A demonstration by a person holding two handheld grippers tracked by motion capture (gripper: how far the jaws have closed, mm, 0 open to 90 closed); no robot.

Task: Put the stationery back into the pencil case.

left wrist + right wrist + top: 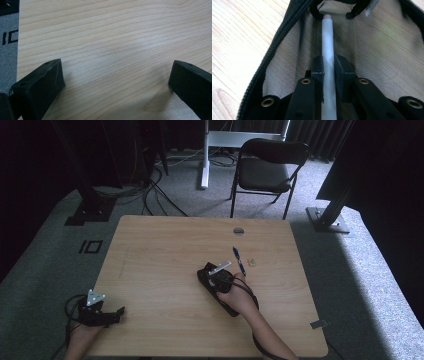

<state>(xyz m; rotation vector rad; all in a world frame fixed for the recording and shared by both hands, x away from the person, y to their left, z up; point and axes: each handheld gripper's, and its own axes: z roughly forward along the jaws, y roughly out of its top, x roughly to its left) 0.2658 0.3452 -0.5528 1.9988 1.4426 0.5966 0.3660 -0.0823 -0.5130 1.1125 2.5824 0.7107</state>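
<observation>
Item: grey-white pen [328, 55], slim and cylindrical, with a paler tip at its far end. Location: gripped lengthwise in the right tool [329, 65], jaws clenched on its barrel; its tip already lies inside the open mouth of a black pencil case [287, 62] with a tan mesh lining and a zip along its edge. In the high view the pen [220, 268] shows as a pale bar slanting over the case [204, 276], mid-worktop.

Step in hand, by judgement: putting the pen into the case. Handling notes: keep the barrel in line with the long axis of the case so the tip slides down the lining instead of catching the mesh or the zip teeth; lower it until most of its length rests inside before letting go; open the jaws only slightly, then draw the tool straight back so the pads do not drag the pen out again. The case is not held down and may shift if pushed.

Left tool [115, 82]: released, jaws wide apart, nothing between them, resting over bare wood at the near left corner of the worktop [165, 245], well apart from the case.

Also on the worktop: a blue pen [239, 261] and a small pale object [252, 262], just beyond the right hand [240, 295].
</observation>
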